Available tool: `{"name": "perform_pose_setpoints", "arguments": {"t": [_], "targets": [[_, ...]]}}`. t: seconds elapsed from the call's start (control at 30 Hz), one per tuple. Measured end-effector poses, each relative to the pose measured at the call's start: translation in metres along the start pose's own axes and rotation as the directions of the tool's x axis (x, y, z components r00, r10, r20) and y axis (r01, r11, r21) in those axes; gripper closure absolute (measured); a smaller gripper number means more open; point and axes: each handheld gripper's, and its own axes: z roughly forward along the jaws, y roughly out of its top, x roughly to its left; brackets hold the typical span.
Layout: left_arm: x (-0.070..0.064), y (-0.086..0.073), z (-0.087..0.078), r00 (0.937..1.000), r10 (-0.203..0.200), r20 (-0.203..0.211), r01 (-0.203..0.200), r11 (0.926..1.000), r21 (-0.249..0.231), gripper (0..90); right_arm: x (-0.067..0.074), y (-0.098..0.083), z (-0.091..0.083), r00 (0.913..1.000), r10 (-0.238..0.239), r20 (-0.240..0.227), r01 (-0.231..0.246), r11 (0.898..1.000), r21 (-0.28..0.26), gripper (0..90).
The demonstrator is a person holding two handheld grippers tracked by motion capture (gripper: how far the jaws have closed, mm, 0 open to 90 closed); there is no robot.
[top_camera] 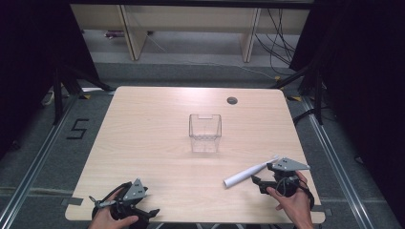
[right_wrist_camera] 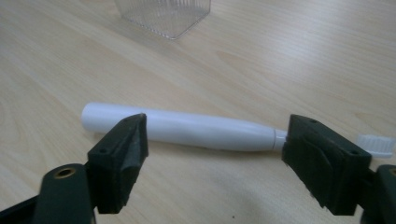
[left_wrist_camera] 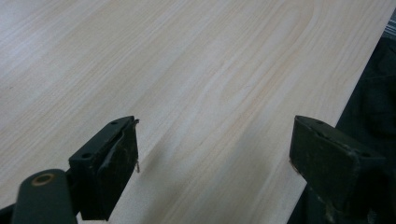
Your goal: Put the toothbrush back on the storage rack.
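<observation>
A pale wood-grain counter (top_camera: pixel 153 143) is set on a grey carpeted floor (top_camera: pixel 43 157), with black curtains (top_camera: pixel 28 57) hung at both sides and light wooden furniture legs (top_camera: pixel 133 33) seen behind it. Cables (top_camera: pixel 277 38) are trailed across the floor at the back right, and a "5" (top_camera: pixel 77 129) is marked in black tape to the left of the counter. A round grommet hole (top_camera: pixel 232 100) is cut near the far edge. A clear plastic bin (top_camera: pixel 205 132) is stood upright near the middle of the counter. A white toothbrush (top_camera: pixel 250 170) is laid flat at the near right, well apart from the bin, its bristle end turned right. The right gripper (right_wrist_camera: pixel 212 154) is held just before the toothbrush, its fingers (right_wrist_camera: pixel 119 158) spread wide and closed on nothing; the handle is seen beyond them. The left gripper (left_wrist_camera: pixel 215 163) is rested at the near left corner, its fingers (left_wrist_camera: pixel 107 163) likewise released over bare wood.
</observation>
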Motion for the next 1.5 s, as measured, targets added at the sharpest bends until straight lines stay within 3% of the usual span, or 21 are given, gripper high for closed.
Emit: {"name": "perform_pose_setpoints", "arguments": {"t": [0.17,0.3,0.47,0.5,0.53,0.6,0.73,0.9,0.93,1.03,1.17,1.5], "targets": [[-0.001,-0.001,0.0,1.0,-0.003,-0.005,0.003,1.0,-0.009,14.9,0.001,0.004,0.004,0.9998,-0.004,0.017,0.004,1.0,-0.022,21.0],[-0.001,-0.001,0.0,1.0,-0.005,-0.002,0.005,0.9999,-0.009,14.9,0.004,0.009,0.007,0.9992,-0.013,-0.039,0.013,1.0,-0.02,27.4],[-0.001,-0.001,0.0,1.0,0.0,-0.003,0.0,1.0,-0.007,14.9,0.013,0.015,0.013,0.9998,-0.011,-0.018,0.01,1.0,-0.016,35.4],[-0.001,-0.001,0.0,1.0,0.0,-0.003,0.0,1.0,-0.006,14.8,0.014,0.016,0.016,0.9986,-0.044,-0.029,0.043,0.999,-0.013,37.0],[-0.001,-0.001,0.0,1.0,0.001,-0.003,-0.001,1.0,-0.003,14.9,0.015,0.017,0.018,0.9981,-0.048,-0.039,0.048,0.999,-0.008,37.8],[0.0,0.0,0.001,1.0,-0.004,-0.002,0.004,1.0,0.002,14.9,0.019,0.018,0.019,0.9987,-0.024,-0.045,0.024,1.0,-0.001,39.3],[-0.001,-0.001,0.001,1.0,-0.002,-0.004,0.002,1.0,-0.005,14.8,0.02,0.023,0.023,0.997,-0.053,-0.056,0.053,0.999,-0.004,41.9],[-0.001,-0.001,0.001,1.0,-0.003,-0.005,0.003,1.0,-0.005,14.8,0.027,0.025,0.027,0.9972,-0.039,-0.064,0.04,0.999,0.016,45.0],[-0.001,-0.001,0.001,1.0,-0.005,-0.002,0.005,1.0,-0.005,14.8,0.025,0.026,0.028,0.9941,-0.084,-0.068,0.085,0.996,0.01,45.7],[-0.001,-0.001,0.001,1.0,-0.002,-0.002,0.002,1.0,-0.004,14.8,0.03,0.029,0.031,0.994,-0.077,-0.078,0.079,0.997,0.012,48.2],[-0.001,-0.001,0.001,1.0,-0.002,0.001,0.002,1.0,-0.002,14.8,0.033,0.032,0.037,0.9888,-0.115,-0.094,0.117,0.993,0.007,54.2],[-0.001,-0.001,0.001,1.0,-0.002,0.0,0.002,1.0,-0.003,14.8,0.045,0.038,0.049,0.9793,-0.157,-0.128,0.166,0.984,0.063,72.9]]}}
